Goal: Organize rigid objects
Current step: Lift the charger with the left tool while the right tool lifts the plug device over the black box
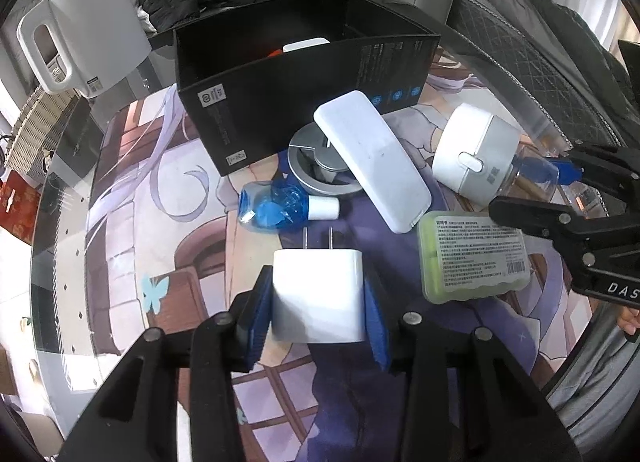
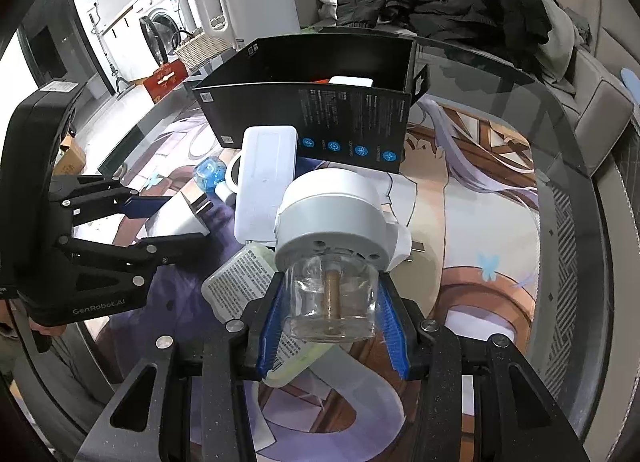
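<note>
Start close in, by your own hands. Your left gripper (image 1: pixel 318 302) is clamped on the white plug (image 1: pixel 318 294), with its blue pads (image 1: pixel 256 318) squeezing both flat sides and its two metal pins pointing toward the black box (image 1: pixel 280 102). Those sides look smooth, so I think the plug could slip or twist if you swing it fast. Your right gripper (image 2: pixel 330 310) is clamped on the clear jar (image 2: pixel 332 302) of the little chopper (image 2: pixel 332 214). Its big white top sticks out past the pads, so it may tip forward and slide out. The green case (image 1: pixel 472 258) lies just under that jar, on your side of the box, and could get knocked. Next, between you and the box, the white power bank (image 1: pixel 372 166) leans on the silver ring (image 1: pixel 316 166), with the blue bottle (image 1: pixel 280 210) beside it. A bump there could send the power bank sliding. The box is open on top with some things already inside, but its near wall stands tall, so lift high before you cross it. Behind the box, the white kettle (image 1: pixel 88 34) stands near the table's glass edge (image 1: pixel 60 222).
</note>
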### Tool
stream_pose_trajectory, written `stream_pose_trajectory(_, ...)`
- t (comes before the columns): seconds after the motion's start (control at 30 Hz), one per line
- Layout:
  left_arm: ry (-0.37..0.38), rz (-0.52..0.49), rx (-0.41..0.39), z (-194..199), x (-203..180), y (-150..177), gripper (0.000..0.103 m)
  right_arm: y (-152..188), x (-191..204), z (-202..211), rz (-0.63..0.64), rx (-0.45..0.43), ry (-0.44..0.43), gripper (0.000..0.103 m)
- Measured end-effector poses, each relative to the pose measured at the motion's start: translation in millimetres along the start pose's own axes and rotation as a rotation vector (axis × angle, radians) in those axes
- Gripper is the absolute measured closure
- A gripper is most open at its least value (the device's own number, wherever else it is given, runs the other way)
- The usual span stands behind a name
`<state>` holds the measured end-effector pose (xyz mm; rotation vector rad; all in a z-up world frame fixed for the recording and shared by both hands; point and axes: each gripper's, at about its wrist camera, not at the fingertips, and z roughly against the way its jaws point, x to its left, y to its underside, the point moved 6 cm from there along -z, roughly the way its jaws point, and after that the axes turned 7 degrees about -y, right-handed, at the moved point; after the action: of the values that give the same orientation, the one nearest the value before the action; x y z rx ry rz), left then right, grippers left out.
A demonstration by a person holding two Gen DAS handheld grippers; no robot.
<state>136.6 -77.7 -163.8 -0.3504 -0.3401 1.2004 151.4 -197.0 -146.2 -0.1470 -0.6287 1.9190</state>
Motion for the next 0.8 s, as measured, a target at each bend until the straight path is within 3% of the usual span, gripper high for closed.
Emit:
stream_pose_trajectory(0.3, 0.001, 0.015, -0.119, 31, 4, -10, 0.063, -6, 5, 19, 0.009, -0.063, -0.005, 0.059)
stream_pose_trajectory(0.8, 0.03, 0.033, -0.14, 40, 8, -15, 0.063, -14, 12, 35, 0.014, -0.115, -0.016, 0.059)
